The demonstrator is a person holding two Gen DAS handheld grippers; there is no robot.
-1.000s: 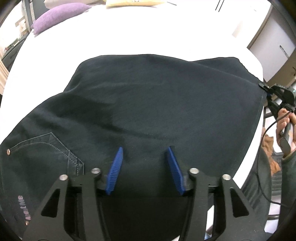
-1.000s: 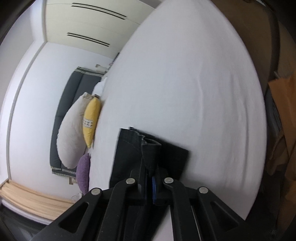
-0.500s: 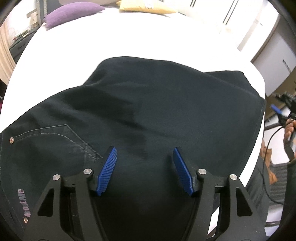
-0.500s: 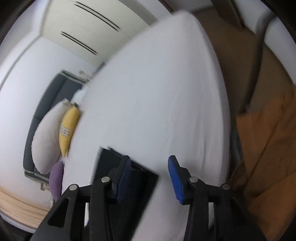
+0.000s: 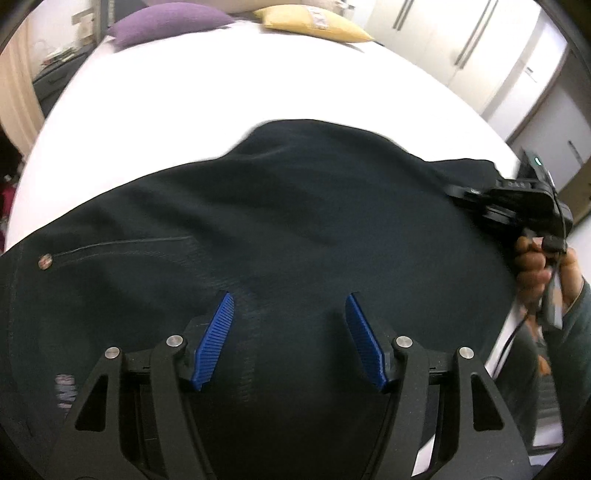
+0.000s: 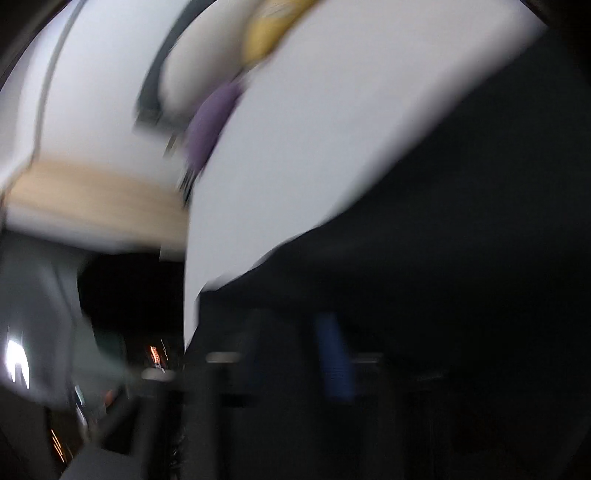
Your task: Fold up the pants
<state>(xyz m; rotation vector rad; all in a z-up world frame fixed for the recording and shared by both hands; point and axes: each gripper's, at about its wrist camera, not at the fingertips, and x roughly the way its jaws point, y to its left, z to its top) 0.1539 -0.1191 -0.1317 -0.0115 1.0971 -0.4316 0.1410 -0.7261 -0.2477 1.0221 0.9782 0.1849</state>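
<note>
Dark jeans (image 5: 295, 221) lie folded over on a white bed (image 5: 221, 81), with a rivet and pocket stitching at the left. My left gripper (image 5: 288, 325) is open and empty just above the cloth near its front edge. The right gripper's body and the hand that holds it (image 5: 517, 206) show over the right end of the pants. The right wrist view is heavily blurred: dark cloth (image 6: 443, 240) fills the right side, and one blue pad (image 6: 332, 354) shows faintly. I cannot tell how its jaws stand.
A purple pillow (image 5: 166, 18) and a yellow pillow (image 5: 314, 26) lie at the far end of the bed. White wardrobe doors (image 5: 461, 48) stand at the back right. The bed's right edge (image 5: 506, 332) drops off beside the hand.
My left gripper has opened wider and moved forward over the pants. The right gripper let go of the pants' corner, opened, and then swung quickly, blurring its view.
</note>
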